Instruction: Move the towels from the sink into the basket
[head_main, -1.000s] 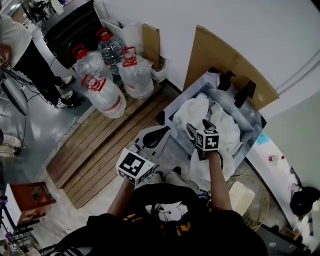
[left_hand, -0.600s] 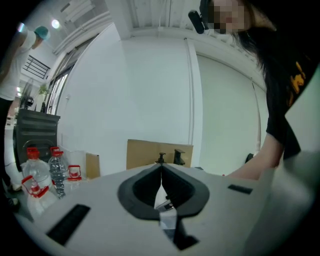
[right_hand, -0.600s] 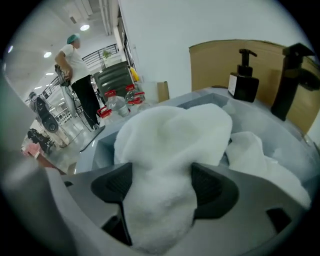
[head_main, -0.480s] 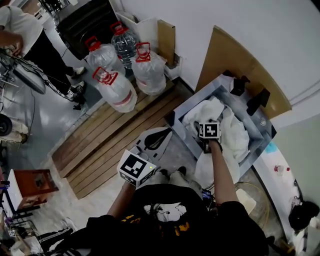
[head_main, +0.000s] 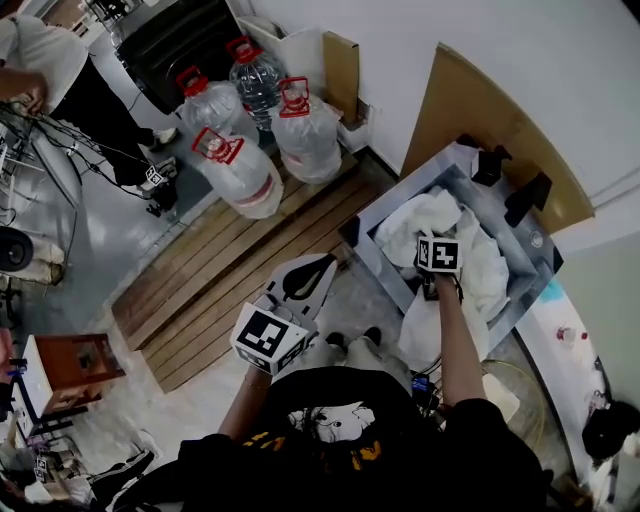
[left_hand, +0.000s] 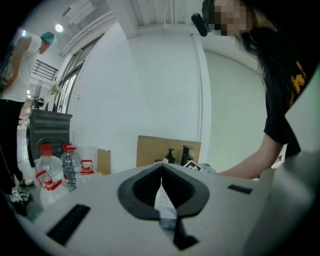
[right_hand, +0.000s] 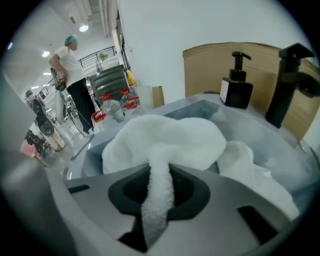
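The white towels (head_main: 447, 222) lie heaped in the grey sink (head_main: 380, 255), and one seems to spill over its near rim, though the person's arm hides part of it. The right tool (right_hand: 159, 176), whose jaws have just been closing, pinches a rolled fold of the top towel (right_hand: 170, 142) inside the basin, in front of a black pump bottle (right_hand: 236, 85) at the sink's back edge. The left tool (left_hand: 161, 175) is pressed together on nothing, held well apart from the sink, over the floor beside the wooden pallet (head_main: 230, 270) and the big water bottles (head_main: 245, 175).
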